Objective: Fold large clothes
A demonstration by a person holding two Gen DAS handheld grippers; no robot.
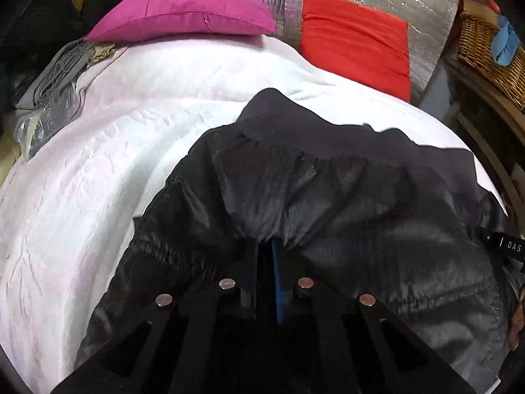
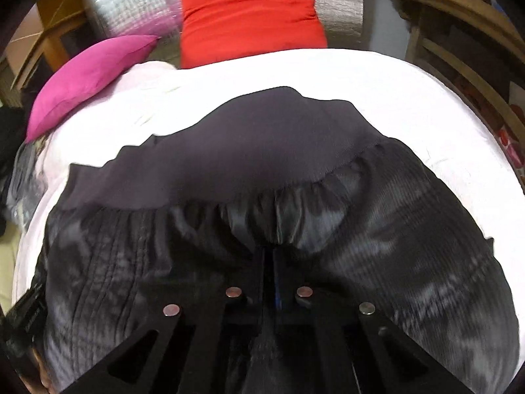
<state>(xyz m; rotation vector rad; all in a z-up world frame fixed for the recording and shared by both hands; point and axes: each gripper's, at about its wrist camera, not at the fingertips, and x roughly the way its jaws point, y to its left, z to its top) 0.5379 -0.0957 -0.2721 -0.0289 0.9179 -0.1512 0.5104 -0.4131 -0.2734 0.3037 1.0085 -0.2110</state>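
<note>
A shiny black jacket [image 1: 328, 190] with a matte ribbed hem band lies on a bed covered by a white quilt [image 1: 131, 124]. My left gripper [image 1: 265, 246] is shut on a bunched fold of the jacket; the fabric gathers at its tips. In the right wrist view the same jacket [image 2: 229, 170] fills the lower frame, its ribbed band arched across the middle. My right gripper [image 2: 269, 249] is shut on a pinch of the jacket just below the band. The white quilt [image 2: 393, 98] shows beyond. The other gripper's edge shows at the far right of the left wrist view.
A magenta pillow [image 1: 183, 13] and a red cushion [image 1: 354, 36] lie at the head of the bed against a silver foil mat [image 1: 410, 0]. A wicker basket [image 1: 485, 52] stands at the right. Grey clutter [image 1: 55, 78] lies off the left side.
</note>
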